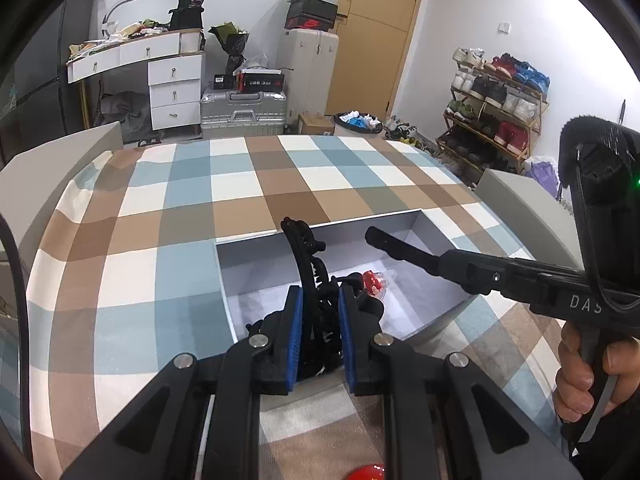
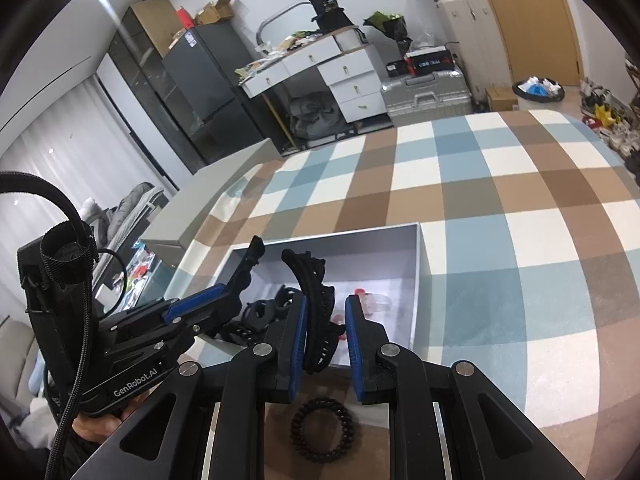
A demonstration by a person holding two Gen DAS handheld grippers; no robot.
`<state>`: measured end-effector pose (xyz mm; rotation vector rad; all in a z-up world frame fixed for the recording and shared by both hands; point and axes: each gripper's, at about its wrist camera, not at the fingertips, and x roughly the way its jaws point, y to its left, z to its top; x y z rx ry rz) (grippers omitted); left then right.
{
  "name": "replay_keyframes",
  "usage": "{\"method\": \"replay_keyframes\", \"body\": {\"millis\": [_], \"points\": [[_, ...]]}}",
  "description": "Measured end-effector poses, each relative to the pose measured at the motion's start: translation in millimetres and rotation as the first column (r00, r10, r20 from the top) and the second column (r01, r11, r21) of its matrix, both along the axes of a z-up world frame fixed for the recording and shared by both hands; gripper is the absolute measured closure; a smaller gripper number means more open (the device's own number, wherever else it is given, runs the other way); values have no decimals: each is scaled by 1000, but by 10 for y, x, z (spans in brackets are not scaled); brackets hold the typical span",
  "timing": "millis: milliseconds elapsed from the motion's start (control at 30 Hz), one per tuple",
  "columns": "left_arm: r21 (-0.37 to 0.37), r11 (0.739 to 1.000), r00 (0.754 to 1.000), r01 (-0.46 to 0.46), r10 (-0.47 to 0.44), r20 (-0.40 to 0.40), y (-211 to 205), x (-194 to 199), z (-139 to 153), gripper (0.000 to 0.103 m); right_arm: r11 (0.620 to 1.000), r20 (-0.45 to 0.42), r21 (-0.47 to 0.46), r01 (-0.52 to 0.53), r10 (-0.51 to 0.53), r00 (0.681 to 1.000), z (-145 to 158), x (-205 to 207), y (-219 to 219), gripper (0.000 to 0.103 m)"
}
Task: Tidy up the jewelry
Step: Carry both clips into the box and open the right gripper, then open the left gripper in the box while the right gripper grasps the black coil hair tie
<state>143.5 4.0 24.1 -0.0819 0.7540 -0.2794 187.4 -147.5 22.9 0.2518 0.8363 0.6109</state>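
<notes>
While both clips hang over it, the coiled black hair tie [image 2: 320, 434] waits on the checked tabletop [image 1: 160, 220], nearest of all. Just beyond, the left gripper [image 1: 320, 292] has its jaws closed on a black claw clip [image 1: 300, 256], and the right gripper [image 2: 326, 304] carries a second black clip [image 2: 308, 280] the same way, both above the open grey box [image 1: 248, 240]. I'd lower each onto bare floor, one at a time, and let go low, clear of the black ties [image 2: 260, 312] and the red-and-clear piece [image 1: 376, 280]. Whether the right jaws' far pad touches its clip is unclear, and the box's near wall is hidden.
</notes>
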Motion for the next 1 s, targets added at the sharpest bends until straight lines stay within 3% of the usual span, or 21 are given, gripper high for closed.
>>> {"method": "replay_keyframes", "body": {"millis": [533,600,667,733,867,1000], "points": [[54,999,1000,6,-7,7,-112,-50,31,88,1000,1,5,23,-23,1000,18,-11,-61,81],[74,997,1000,0,-2,18,-121,-91,49,75,1000,11,11,16,-16,1000,50,-63,-113,76],[85,996,999,-11,8,32,-115,-157,80,57,1000,32,8,16,-16,999,89,-143,-174,63],[80,997,1000,-12,10,29,-89,-180,96,48,1000,46,-5,22,-22,999,114,-219,-233,59],[76,997,999,-32,29,39,-12,-289,154,22,999,31,0,39,-39,999,103,-290,-365,34],[56,997,998,-54,52,39,71,-403,156,13,998,-1,-24,50,-50,999,32,-325,-435,28]]}}
